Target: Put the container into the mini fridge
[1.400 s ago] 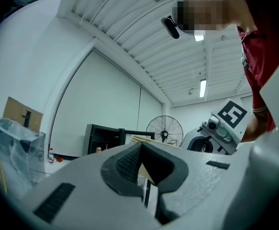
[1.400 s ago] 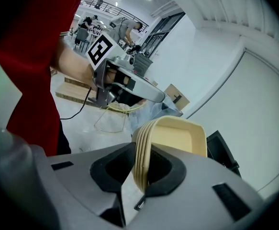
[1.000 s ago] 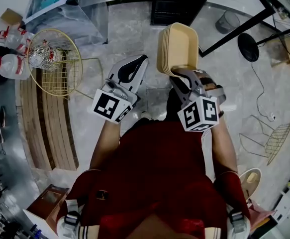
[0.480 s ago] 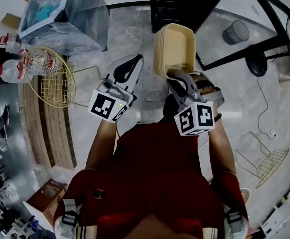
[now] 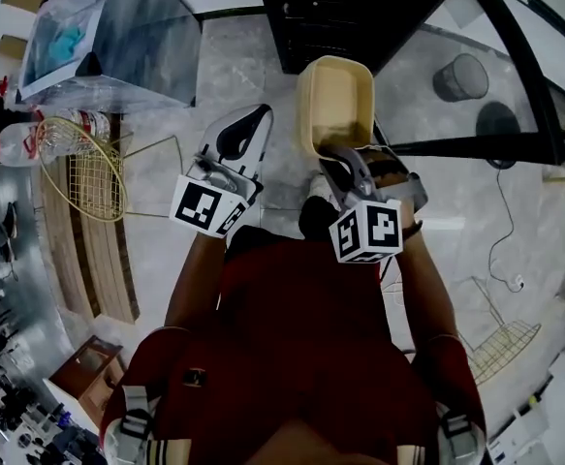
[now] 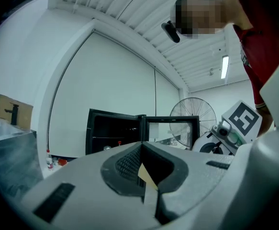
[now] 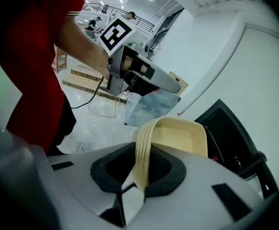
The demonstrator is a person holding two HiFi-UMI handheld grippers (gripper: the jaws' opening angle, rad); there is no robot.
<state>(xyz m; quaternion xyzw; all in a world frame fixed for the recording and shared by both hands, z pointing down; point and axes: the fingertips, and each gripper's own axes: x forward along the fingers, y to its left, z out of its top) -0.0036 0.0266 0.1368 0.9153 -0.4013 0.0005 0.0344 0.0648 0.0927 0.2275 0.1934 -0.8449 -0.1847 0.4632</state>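
The right gripper [image 5: 346,155] is clamped on the near rim of the cream container [image 5: 338,100]. Its jaws stand only narrowly apart, with the ribbed wall pinched between the pads. The container juts out past the jaws toward the far side with its hollow showing. Its far end is near the black mini fridge [image 5: 332,13], whose door stands open. The left gripper [image 5: 258,116] hangs just left of the container and apart from it, with its jaws closed together and nothing gripped. A pale sliver shows in the gap behind its tips, possibly the container beyond, though that view is too tight to be sure.
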